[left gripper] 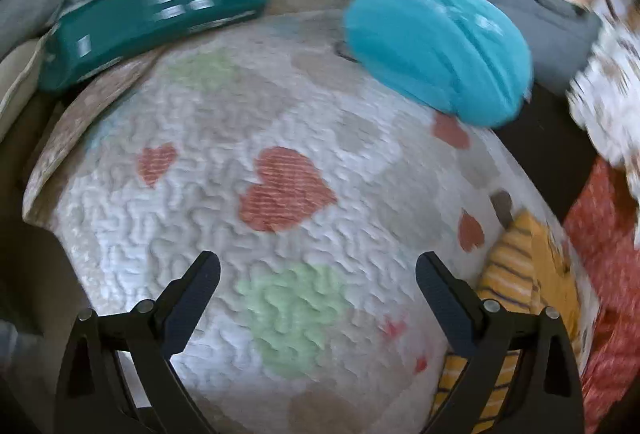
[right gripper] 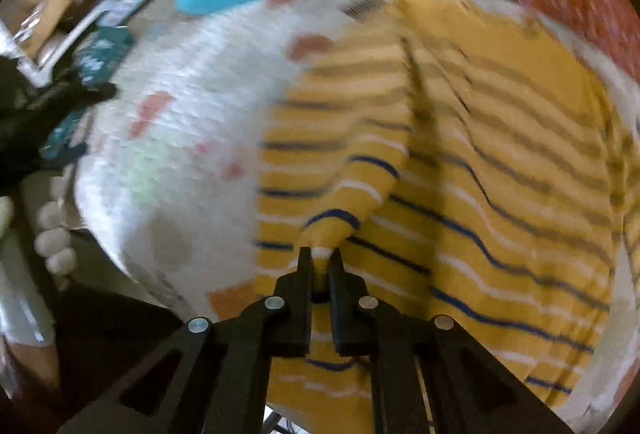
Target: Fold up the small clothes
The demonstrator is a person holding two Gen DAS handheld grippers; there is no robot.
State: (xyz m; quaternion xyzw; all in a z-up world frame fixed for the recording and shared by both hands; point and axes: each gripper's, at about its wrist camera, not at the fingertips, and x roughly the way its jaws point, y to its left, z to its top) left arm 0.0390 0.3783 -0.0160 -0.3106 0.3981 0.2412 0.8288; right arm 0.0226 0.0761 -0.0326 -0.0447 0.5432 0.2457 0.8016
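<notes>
A yellow garment with blue and white stripes lies spread over the right part of a white quilted cloth with hearts. My right gripper is shut on a pinched-up fold of that striped garment, which rises in a peak to the fingertips. In the left wrist view the same garment shows only as a strip at the right edge of the heart cloth. My left gripper hangs open over the cloth with nothing between its fingers.
A turquoise bundle of fabric lies at the cloth's far edge, beside a teal box. Red patterned fabric lies to the right, past the striped garment. A grey box and cardboard sit behind.
</notes>
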